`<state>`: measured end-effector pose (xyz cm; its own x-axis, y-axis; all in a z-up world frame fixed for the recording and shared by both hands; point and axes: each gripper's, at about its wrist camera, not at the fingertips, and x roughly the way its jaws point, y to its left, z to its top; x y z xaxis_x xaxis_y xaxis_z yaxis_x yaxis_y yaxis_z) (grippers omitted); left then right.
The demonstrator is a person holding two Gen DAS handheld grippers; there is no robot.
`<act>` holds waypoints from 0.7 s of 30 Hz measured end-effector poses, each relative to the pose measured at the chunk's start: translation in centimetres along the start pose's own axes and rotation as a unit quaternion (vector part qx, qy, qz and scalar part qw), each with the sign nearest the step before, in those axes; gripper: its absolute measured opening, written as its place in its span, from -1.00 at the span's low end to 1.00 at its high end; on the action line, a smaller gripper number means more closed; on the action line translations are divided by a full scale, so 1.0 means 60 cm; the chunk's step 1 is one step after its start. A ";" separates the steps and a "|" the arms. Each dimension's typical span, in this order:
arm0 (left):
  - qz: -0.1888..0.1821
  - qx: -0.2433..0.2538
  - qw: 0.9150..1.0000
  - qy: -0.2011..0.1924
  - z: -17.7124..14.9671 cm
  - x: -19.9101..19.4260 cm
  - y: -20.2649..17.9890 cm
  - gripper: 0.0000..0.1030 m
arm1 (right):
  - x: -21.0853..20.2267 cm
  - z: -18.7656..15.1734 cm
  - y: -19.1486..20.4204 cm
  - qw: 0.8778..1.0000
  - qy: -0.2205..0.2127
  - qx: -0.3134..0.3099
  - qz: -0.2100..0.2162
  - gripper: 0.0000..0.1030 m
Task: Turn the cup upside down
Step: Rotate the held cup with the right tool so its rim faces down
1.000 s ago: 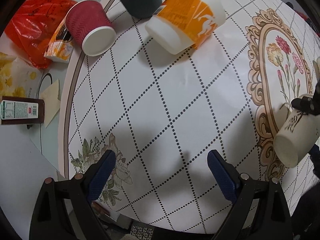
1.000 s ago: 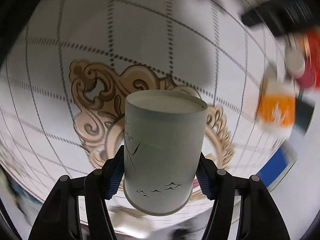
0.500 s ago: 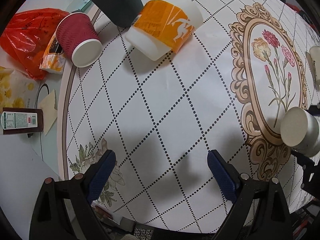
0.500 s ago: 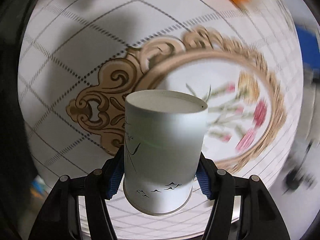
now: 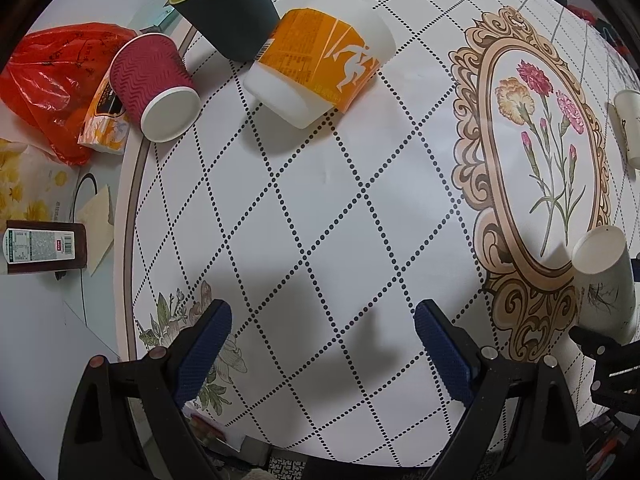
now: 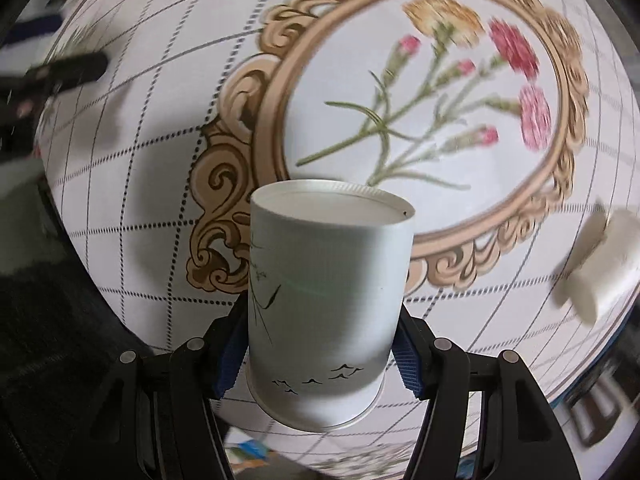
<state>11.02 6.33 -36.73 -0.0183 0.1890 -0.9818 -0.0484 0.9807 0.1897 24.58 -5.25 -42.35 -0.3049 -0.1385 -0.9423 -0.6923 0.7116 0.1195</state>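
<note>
Right wrist view: right gripper (image 6: 320, 344) is clamped on the white cup (image 6: 326, 300), blue pads (image 6: 229, 354) pressing its sides near the rim end. Cup's closed base faces away from the camera, toward the bench (image 6: 152, 92); rim end sits nearest the camera, between the fingers. Cup is held over the ornate floral frame (image 6: 260, 92) printed on the cloth; can't tell whether it touches the surface. Background blurred. Left wrist view: same cup (image 5: 606, 280) at the right edge, at the frame's lower corner, base up. Left gripper (image 5: 320, 344) is apart, nothing between its fingers, hovering over the diamond-pattern area. Red cup (image 5: 154, 86), dark cup (image 5: 226, 8) and orange-labelled cup (image 5: 320, 58) sit well apart at the far side.
</note>
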 end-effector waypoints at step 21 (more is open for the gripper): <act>-0.005 0.003 1.000 0.003 -0.003 0.010 -0.005 0.82 | 0.047 0.037 -0.181 0.985 0.066 0.144 0.070 0.62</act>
<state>10.85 6.16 -37.35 -0.0233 0.1782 -0.9837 -0.0432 0.9829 0.1791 32.66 -11.84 -47.00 -0.4790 -0.1004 -0.8720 -0.4295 0.8932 0.1332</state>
